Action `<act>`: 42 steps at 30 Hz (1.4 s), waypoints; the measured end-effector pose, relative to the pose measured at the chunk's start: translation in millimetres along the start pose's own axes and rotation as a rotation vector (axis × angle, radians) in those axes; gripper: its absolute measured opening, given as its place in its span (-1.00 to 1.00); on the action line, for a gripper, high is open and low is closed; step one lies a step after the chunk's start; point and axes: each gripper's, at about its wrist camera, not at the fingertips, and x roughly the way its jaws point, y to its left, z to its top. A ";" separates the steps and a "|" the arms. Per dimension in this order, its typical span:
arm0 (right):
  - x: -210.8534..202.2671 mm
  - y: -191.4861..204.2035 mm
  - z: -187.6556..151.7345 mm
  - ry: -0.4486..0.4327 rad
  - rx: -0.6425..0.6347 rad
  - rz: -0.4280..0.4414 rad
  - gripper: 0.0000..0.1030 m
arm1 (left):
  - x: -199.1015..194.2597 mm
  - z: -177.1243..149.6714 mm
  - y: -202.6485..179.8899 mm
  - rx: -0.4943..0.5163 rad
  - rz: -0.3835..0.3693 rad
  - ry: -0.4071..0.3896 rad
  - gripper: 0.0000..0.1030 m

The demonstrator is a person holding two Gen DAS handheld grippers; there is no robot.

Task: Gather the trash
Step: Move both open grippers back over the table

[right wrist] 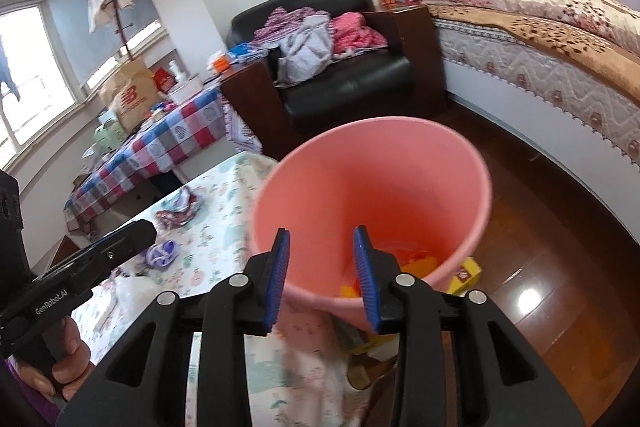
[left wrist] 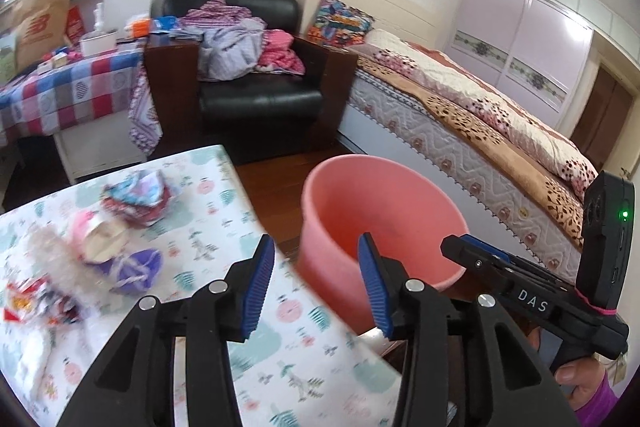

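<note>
Bucket: the pink bucket (right wrist: pixel 372 203) stands on the floor just off the table (left wrist: pixel 256 367) edge, mouth up, likely placed to catch trash dropped from the table.
Inside the bucket: orange and yellow scraps (right wrist: pixel 416 263) lie at the bottom.
Trash: wrappers (left wrist: pixel 120 227) lie bunched on the table, left of the bucket.
Left hand-held gripper (left wrist: pixel 316 287): fingers apart, empty, above the table edge beside the bucket.
Right hand-held gripper (right wrist: pixel 322 279): fingers apart, nothing held, poised over the bucket's near rim.

Pink bucket (right wrist: pixel 372 195) stands upright, holding orange-yellow scraps; crumpled wrappers (left wrist: pixel 132 199) (blurred) lie at its nine o'clock.
</note>
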 end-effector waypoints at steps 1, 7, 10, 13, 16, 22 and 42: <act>0.6 6.0 -1.5 0.003 -0.010 0.012 -0.21 | -4.0 -2.0 3.2 -0.001 0.008 -0.004 -0.11; 7.8 47.4 -10.3 0.036 -0.083 0.082 -0.17 | -41.8 -18.8 33.7 0.001 0.088 -0.041 -0.04; 12.6 66.9 -16.1 0.058 -0.124 0.109 -0.17 | -61.8 -30.0 54.5 -0.015 0.134 -0.056 -0.04; 17.2 84.7 -22.8 0.084 -0.163 0.130 -0.17 | -83.8 -42.5 82.1 -0.046 0.170 -0.057 -0.04; 20.7 97.1 -27.7 0.105 -0.196 0.143 -0.17 | -99.7 -53.8 106.5 -0.074 0.209 -0.053 -0.04; 29.7 118.3 -34.9 0.157 -0.243 0.186 -0.17 | -129.6 -80.5 160.3 -0.136 0.310 -0.032 -0.04; 59.2 184.6 -57.7 0.277 -0.370 0.277 -0.17 | -100.3 -117.0 220.9 -0.099 0.356 0.189 -0.04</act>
